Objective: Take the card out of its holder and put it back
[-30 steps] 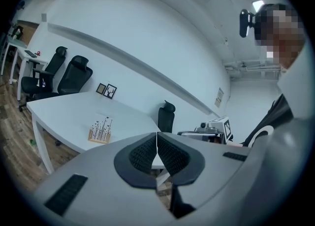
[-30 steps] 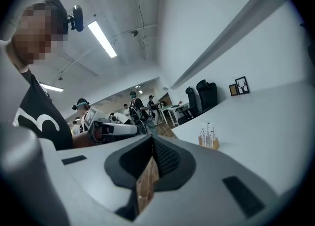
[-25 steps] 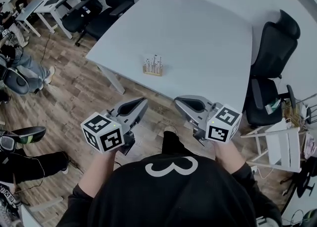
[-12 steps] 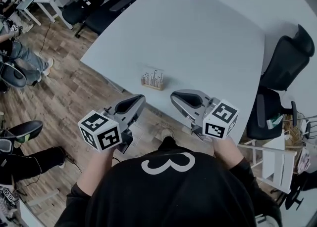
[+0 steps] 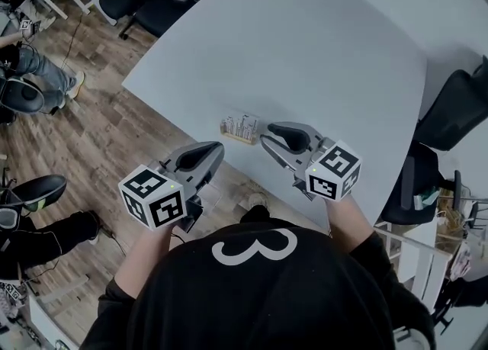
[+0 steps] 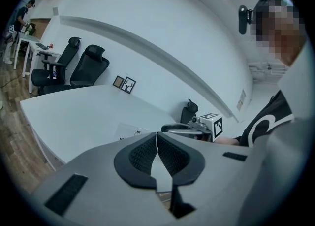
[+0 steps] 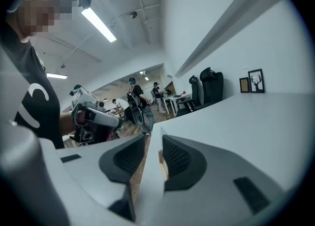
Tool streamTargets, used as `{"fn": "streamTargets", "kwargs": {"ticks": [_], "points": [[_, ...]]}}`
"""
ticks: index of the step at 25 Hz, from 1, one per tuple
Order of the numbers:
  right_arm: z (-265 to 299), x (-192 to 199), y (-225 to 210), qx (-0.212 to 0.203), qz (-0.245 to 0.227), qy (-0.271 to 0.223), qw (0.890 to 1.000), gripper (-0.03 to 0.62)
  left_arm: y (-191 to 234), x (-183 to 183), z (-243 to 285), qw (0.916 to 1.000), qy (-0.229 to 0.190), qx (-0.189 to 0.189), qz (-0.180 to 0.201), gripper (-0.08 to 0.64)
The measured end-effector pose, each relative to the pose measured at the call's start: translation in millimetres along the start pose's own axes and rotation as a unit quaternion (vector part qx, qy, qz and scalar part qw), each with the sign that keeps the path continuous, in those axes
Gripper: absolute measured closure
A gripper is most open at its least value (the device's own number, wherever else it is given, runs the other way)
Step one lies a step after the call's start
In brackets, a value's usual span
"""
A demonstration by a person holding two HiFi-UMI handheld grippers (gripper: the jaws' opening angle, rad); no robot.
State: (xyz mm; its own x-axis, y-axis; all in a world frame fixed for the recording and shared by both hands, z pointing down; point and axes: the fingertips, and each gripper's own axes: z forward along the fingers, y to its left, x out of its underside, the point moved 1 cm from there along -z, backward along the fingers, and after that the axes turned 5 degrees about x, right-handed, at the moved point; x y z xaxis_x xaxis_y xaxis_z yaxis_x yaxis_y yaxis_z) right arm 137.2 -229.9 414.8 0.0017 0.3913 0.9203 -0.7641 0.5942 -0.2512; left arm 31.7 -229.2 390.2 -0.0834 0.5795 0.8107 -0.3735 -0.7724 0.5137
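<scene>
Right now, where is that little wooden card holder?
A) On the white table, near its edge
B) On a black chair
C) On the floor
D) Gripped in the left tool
A: the card holder stands on the white table, close to the table's near edge.

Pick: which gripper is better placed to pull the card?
Right, likely: the right gripper sits beside the card holder; its jaws have just been opening, and the holder shows through the gap, ungripped. The left gripper has shut jaws.
</scene>
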Motion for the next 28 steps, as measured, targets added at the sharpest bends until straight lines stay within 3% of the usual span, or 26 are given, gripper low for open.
{"fn": "streamTargets", "kwargs": {"ticks": [5, 16, 28], "points": [[25.3, 17.8, -20.8, 0.009, 0.004, 0.011, 1.000, 0.483, 13.8, 7.9, -1.3, 0.9997, 0.006, -0.010, -0.019, 0.545], [64.8, 40.7, -31.1, -0.018, 0.007, 0.023, 1.000, 0.485, 33.7, 27.0, -2.6, 0.9975, 0.023, -0.033, -0.058, 0.545], [73.7, 43.6, -27.8, -0.031, -0.011, 0.019, 0.999, 0.551, 45.6, 32.8, -13.1, 0.9950, 0.023, -0.062, -0.075, 0.545]]}}
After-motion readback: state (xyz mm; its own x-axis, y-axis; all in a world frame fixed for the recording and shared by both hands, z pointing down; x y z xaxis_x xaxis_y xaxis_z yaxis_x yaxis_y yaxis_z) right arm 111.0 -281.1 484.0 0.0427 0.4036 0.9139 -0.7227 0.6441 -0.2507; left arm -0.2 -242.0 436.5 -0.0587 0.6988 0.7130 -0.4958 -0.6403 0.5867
